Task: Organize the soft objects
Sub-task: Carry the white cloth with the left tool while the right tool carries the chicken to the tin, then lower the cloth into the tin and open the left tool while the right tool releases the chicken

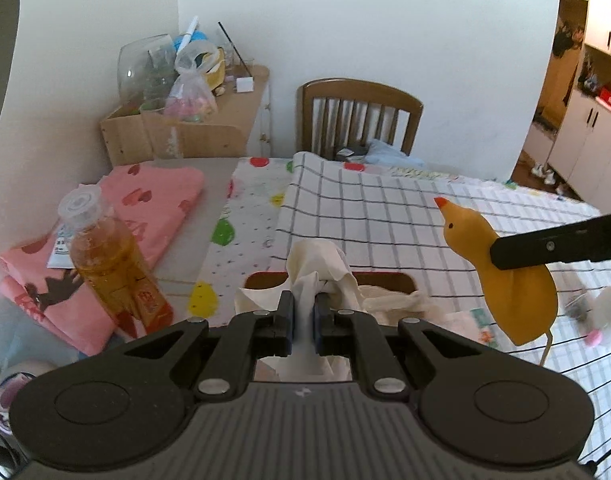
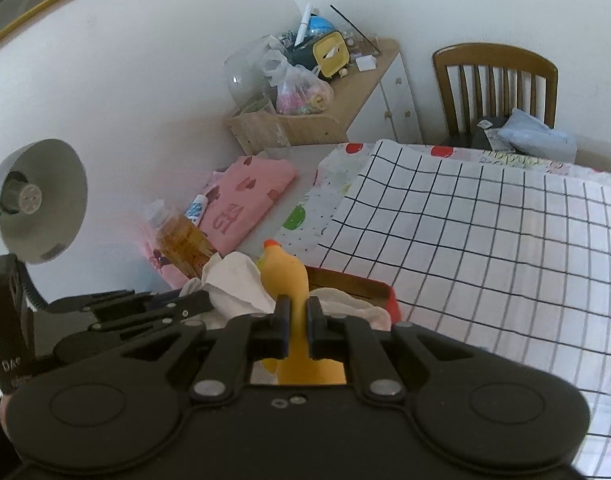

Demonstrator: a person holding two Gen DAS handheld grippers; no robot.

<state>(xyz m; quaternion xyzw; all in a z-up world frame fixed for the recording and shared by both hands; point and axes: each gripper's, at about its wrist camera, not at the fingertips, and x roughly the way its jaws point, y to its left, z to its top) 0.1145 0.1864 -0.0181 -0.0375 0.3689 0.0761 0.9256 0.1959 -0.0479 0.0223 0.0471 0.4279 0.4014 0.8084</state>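
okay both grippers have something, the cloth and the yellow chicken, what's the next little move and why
Probably lower the right hand-held gripper, shut on the yellow rubber chicken, toward the red box. The left hand-held gripper holds the white cloth above that box.

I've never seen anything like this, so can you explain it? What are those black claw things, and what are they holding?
They are grabbing tools that a person holds, one per hand. Each carries a camera looking along its fingers, so each picture is taken from one tool. The left hand-held gripper pinches a white cloth above a red box. The right hand-held gripper squeezes a yellow rubber chicken. On the checked tablecloth side sit a folded pink cloth and a bottle of amber drink.
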